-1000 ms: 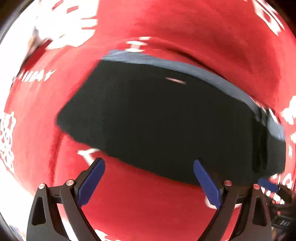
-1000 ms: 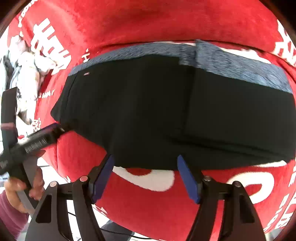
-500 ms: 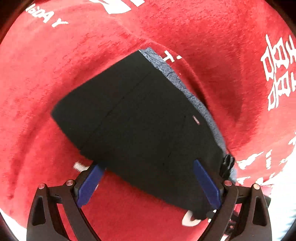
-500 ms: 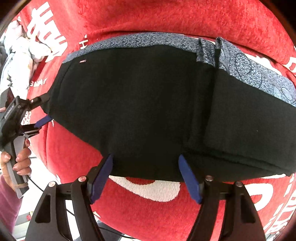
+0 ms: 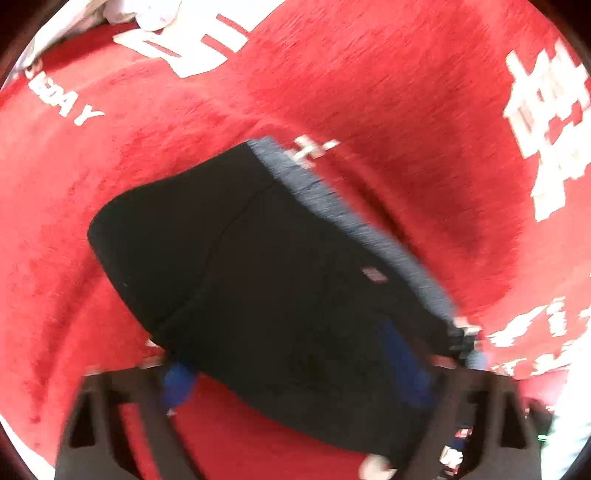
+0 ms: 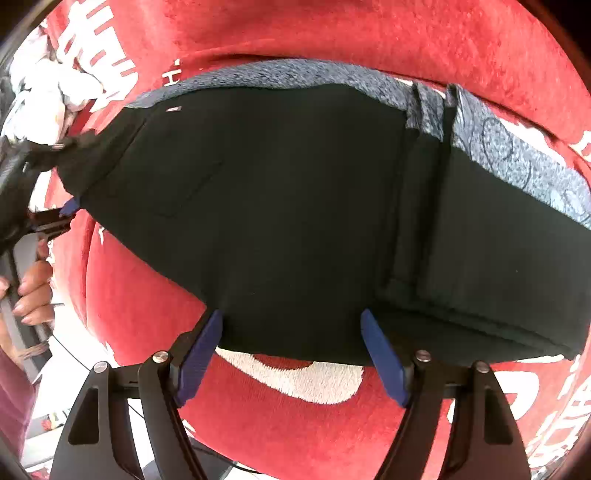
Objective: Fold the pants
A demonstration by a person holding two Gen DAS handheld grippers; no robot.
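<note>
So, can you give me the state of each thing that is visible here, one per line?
pants: folded, lying flat on the red blanket, grey band along the far edge
red blanket: spread under the pants
left gripper: open, at one end of the pants
right gripper: open, at the near edge

near edge: folded pants (image 6: 295,221) block | beyond: bare red blanket (image 6: 332,33)

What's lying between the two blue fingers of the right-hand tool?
In the right wrist view, the near edge of the black pants lies between the right tool's blue fingers, with the red blanket and its white lettering just below.
</note>
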